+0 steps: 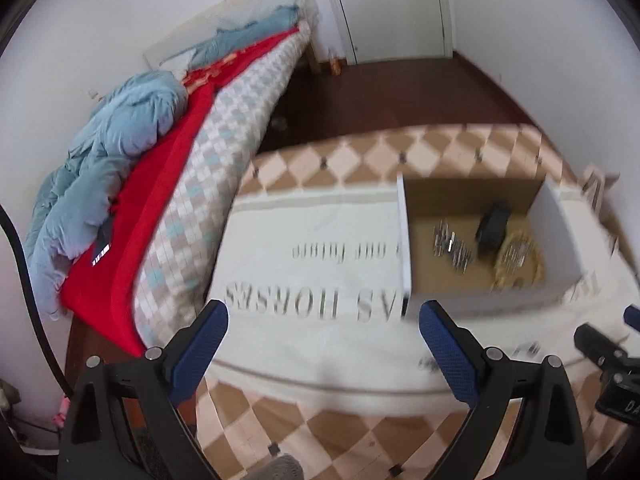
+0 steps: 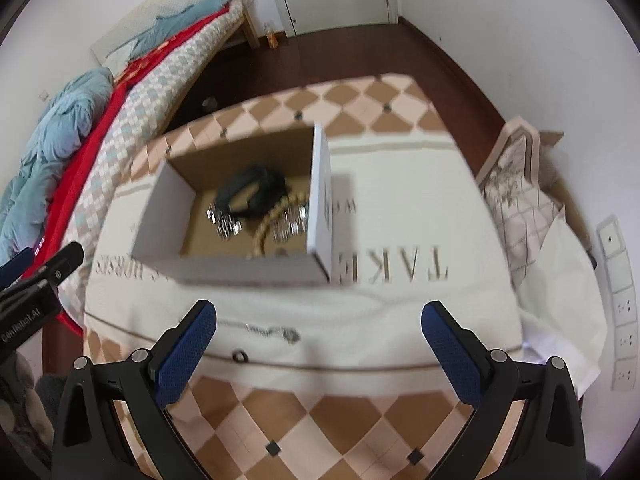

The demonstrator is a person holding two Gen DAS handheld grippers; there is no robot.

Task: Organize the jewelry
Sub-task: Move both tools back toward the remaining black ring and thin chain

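Observation:
An open cardboard box (image 2: 240, 270) stands on a white printed cloth (image 2: 400, 308) over the checked table. Inside lie a black band (image 2: 252, 192), a gold bead bracelet (image 2: 276, 216) and silver pieces (image 2: 226, 224). In the left wrist view the box (image 1: 480, 300) is to the right, with the same black item (image 1: 492, 228) and gold beads (image 1: 518, 260). A thin chain (image 2: 272, 330) and a small dark ring (image 2: 240, 356) lie on the cloth in front of the box. My right gripper (image 2: 319, 314) is open and empty just above them. My left gripper (image 1: 323, 314) is open over bare cloth.
A bed (image 1: 208, 168) with a blue duvet and red blanket flanks the table's left side. A patterned bag (image 2: 520, 208) and a power strip (image 2: 620, 308) lie at the right. A white door (image 1: 392, 8) is at the back, across dark floor.

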